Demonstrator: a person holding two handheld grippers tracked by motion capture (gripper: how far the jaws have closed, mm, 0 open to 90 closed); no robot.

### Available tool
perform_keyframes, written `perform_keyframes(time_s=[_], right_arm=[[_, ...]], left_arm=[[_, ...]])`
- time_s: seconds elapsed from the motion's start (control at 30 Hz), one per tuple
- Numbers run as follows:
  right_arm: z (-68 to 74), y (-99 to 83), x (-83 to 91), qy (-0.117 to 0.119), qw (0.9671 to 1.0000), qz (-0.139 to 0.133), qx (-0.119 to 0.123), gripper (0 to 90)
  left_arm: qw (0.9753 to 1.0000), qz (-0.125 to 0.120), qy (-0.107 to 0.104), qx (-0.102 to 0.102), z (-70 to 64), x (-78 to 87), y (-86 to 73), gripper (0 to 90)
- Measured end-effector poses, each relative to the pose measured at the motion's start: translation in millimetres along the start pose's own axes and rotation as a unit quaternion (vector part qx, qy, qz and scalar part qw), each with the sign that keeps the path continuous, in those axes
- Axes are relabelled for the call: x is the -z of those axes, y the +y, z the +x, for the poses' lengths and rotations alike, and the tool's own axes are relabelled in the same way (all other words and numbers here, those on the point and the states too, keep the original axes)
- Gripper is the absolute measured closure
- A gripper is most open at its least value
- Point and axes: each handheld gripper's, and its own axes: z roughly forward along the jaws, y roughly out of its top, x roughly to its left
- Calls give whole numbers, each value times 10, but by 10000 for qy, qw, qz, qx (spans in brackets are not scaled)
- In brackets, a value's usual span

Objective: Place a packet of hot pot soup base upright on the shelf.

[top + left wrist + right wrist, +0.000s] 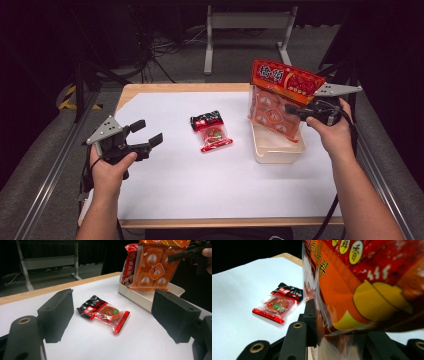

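Note:
A big orange snack bag (276,95) hangs upright over a pale plastic tray (278,152), its lower end inside the tray. My right gripper (298,111) is shut on the bag's right edge; in the right gripper view the bag (367,277) sits between the jaws of that gripper (337,337). A small red and black snack packet (211,131) lies flat on the white sheet. My left gripper (146,132) stands open left of the packet and holds nothing. The left gripper view looks past this open gripper (113,305) at the packet (105,312), the bag (152,265) and the tray (140,296).
A white sheet (175,175) covers most of the wooden table (150,88). Metal rails run along both sides of the table. A white frame (245,22) and loose cables stand on the floor beyond the far edge.

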Motion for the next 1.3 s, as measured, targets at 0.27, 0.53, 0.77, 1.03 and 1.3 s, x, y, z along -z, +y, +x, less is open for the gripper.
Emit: perform_keyframes(time_s=[0.27, 0.53, 0.77, 1.03, 1.3], right_arm=[[-32, -110, -59, -19, 9997, 152, -184, 701], [-36, -158, -65, -140, 9989, 386, -203, 701], [-20, -181, -98, -367, 9974, 595, -174, 702], [34, -187, -127, -507, 9950, 859, 10, 702], [76, -187, -162, -626, 9927, 1015, 151, 702]], left_arm=[[10000, 19, -21, 18, -1, -9, -8, 192], [10000, 48, -39, 7, -6, -19, -8, 191], [10000, 43, -43, 23, -10, -21, -9, 191], [10000, 58, -62, -1, -15, -34, -7, 191], [9999, 87, -97, -9, -31, -64, -5, 191]])
